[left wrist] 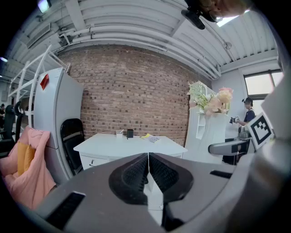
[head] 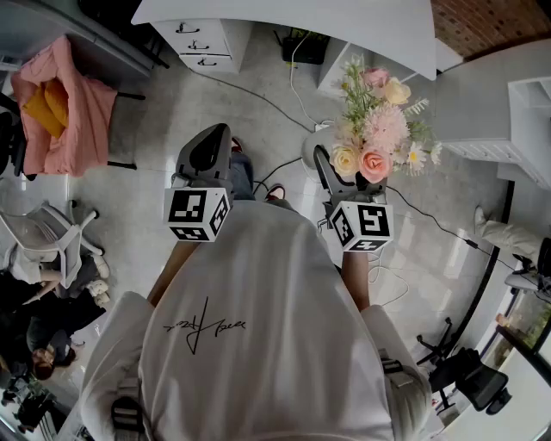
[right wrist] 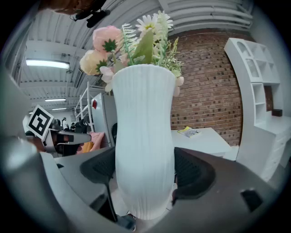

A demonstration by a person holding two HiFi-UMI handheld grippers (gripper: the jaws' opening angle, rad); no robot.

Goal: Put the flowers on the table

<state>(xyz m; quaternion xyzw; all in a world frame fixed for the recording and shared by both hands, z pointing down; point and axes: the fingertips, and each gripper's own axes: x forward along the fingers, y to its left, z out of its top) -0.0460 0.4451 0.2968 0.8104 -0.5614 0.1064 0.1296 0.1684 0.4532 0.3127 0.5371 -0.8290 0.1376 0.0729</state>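
A white ribbed vase (right wrist: 144,136) of pink, cream and white flowers (head: 376,129) stands upright between the jaws of my right gripper (right wrist: 144,175), which is shut on it; both pads (right wrist: 193,173) press its sides. In the head view the bouquet rises just beyond the right gripper (head: 340,177), carried above the floor. My left gripper (left wrist: 148,175) is shut with nothing in it, and it shows at the centre left of the head view (head: 207,159). The white table (left wrist: 129,144) stands ahead by the brick wall; its edge (head: 284,21) is at the top of the head view.
A white shelf unit (right wrist: 257,95) stands at the right. A pink cloth lies over a chair (head: 65,103) at the left, and a white drawer unit (head: 202,43) sits under the table. Cables (head: 413,215) trail across the floor. Small items and papers (left wrist: 148,136) lie on the table.
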